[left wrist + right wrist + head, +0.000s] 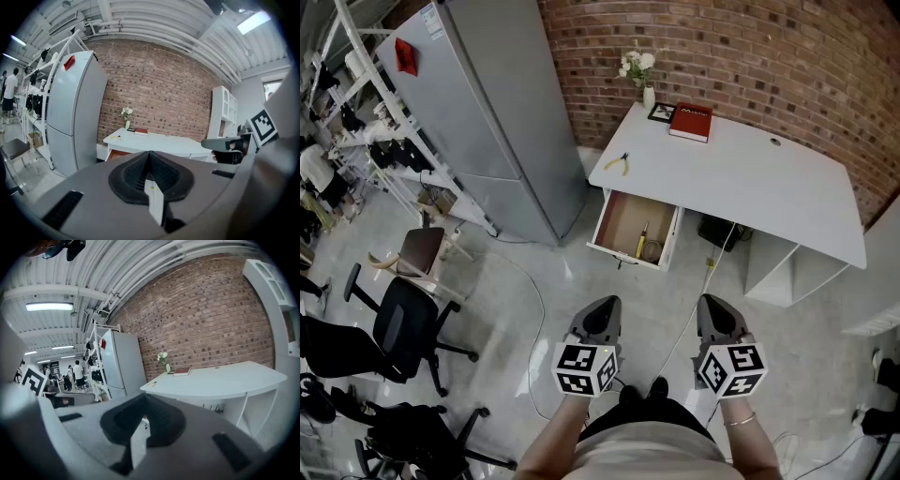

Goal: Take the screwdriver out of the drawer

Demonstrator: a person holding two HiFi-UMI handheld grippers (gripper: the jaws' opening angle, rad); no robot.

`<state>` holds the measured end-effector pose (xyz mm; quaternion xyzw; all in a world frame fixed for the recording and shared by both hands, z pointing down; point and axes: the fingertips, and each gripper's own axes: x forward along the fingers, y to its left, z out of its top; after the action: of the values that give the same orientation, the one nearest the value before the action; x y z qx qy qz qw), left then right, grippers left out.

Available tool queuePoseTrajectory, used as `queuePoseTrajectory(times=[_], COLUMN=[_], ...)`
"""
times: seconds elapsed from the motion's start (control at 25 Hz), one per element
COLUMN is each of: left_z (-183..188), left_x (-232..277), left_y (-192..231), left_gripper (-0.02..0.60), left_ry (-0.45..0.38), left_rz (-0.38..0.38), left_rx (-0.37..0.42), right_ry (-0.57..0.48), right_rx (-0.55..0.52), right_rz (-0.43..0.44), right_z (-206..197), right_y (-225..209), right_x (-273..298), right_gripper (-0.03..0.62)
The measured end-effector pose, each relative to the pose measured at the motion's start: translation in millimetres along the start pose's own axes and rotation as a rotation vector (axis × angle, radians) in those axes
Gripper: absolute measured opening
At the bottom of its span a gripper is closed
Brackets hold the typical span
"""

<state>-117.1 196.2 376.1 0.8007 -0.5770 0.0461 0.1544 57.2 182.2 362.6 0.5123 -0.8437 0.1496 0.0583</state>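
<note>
**Caution: closed jaws, crowded drawer corner, overhanging desk edge.**
The screwdriver (641, 241) lies in the open drawer (612, 220), close to its right wall and just beside a coiled item (652, 250). If you reach in without opening the jaws first, you will likely push the tool away or snag the coil, and a steep approach may strike the desk (741, 178) edge. You hold the left gripper (600, 314) and right gripper (717, 314) side by side, tilted slightly down, well back from the drawer, each with jaws together on nothing.

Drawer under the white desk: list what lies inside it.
Inside the drawer lie a yellow-handled screwdriver and a small coiled item. The desk covers its rear part.
</note>
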Motion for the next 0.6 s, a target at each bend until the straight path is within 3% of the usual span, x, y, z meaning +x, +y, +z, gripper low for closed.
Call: queuePoseTrajectory(times=[0.6], left_z=[2], left_x=[16], left_y=[-13], left_gripper=[-0.008], left_ry=[0.000], left_rz=[0.029], left_rx=[0.005], right_ry=[-0.027], right_rx=[0.026], right_rz=[0.055], right_z=[5], right_y=[-18], right_x=[-1], right_gripper=[0.002])
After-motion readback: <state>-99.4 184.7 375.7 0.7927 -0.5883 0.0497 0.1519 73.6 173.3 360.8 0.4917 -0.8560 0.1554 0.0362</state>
